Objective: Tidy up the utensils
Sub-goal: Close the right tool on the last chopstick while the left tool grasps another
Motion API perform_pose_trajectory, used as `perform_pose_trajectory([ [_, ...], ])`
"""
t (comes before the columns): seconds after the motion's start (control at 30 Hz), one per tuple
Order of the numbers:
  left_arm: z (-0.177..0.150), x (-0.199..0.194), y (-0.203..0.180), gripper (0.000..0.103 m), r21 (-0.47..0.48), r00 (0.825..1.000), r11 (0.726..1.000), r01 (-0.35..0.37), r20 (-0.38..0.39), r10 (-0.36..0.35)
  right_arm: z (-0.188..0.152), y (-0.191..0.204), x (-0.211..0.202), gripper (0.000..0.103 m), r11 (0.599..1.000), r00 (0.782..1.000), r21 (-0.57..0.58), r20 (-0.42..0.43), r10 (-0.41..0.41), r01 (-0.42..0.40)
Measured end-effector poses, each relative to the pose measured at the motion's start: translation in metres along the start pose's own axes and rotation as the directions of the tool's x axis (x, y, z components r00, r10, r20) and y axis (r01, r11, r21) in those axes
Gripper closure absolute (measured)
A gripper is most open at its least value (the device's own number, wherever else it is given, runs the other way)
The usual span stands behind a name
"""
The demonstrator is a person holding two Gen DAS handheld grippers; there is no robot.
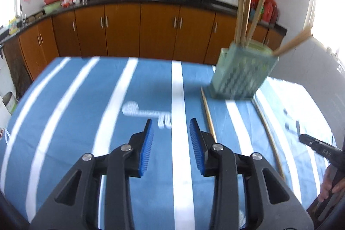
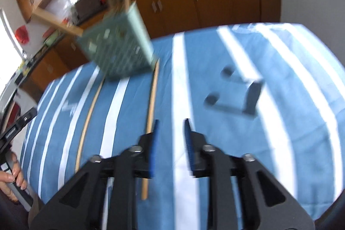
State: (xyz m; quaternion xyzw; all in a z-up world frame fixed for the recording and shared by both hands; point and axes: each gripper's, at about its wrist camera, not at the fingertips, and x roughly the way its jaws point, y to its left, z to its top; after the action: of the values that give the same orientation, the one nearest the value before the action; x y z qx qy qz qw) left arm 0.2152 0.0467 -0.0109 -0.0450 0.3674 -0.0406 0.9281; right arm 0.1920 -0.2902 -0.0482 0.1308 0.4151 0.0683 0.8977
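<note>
A pale green perforated utensil holder (image 1: 243, 72) stands on the blue striped tablecloth (image 1: 86, 122) with several wooden chopsticks (image 1: 244, 10) upright in it. Two loose chopsticks lie on the cloth in front of it, one (image 1: 208, 113) just right of my left gripper (image 1: 171, 122) and one (image 1: 269, 135) further right. My left gripper is open with only cloth between its blue pads. In the right wrist view the holder (image 2: 116, 51) is at upper left, and a chopstick (image 2: 152, 105) runs just left of my open, empty right gripper (image 2: 171, 121). The other chopstick (image 2: 88, 122) lies further left.
A black stand-like object (image 2: 248, 96) sits on the cloth to the right of my right gripper. A hand (image 2: 13, 180) holds the other gripper's handle at the left edge. Brown kitchen cabinets (image 1: 159, 31) and a dark counter run behind the table.
</note>
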Motion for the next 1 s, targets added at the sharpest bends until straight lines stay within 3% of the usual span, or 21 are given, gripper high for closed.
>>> perform_pose_trajectory([
  [0.3,-0.019,0.014,-0.008,0.063,0.006,0.997,0.999,0.039,-0.065,-0.039,-0.031,0.04,0.035,0.071,0.991,0.998,-0.129,-0.048,-0.031,0.025],
  [0.37,-0.022,0.018,-0.012,0.063,0.008,0.996,0.999,0.05,-0.077,-0.05,-0.032,0.044,0.037,0.075,0.987,0.998,-0.154,-0.048,-0.049,0.041],
  [0.5,-0.025,0.022,-0.021,0.063,0.014,0.993,0.998,0.066,-0.095,-0.065,-0.035,0.041,0.037,0.094,0.981,0.996,-0.177,-0.029,-0.089,0.083],
  [0.6,-0.028,0.026,-0.028,0.063,0.018,0.991,0.997,0.078,-0.106,-0.075,-0.033,0.031,0.035,0.096,0.986,0.996,-0.143,-0.026,-0.088,0.084],
  [0.9,-0.036,0.041,-0.054,0.059,0.046,0.982,0.992,0.119,-0.153,-0.111,-0.016,-0.02,0.03,0.096,0.977,0.977,0.022,-0.001,-0.211,0.211],
  [1.0,-0.04,0.048,-0.063,0.059,0.065,0.981,0.992,0.111,-0.169,-0.098,-0.014,-0.031,0.028,0.096,0.976,0.977,0.049,-0.005,-0.214,0.214],
])
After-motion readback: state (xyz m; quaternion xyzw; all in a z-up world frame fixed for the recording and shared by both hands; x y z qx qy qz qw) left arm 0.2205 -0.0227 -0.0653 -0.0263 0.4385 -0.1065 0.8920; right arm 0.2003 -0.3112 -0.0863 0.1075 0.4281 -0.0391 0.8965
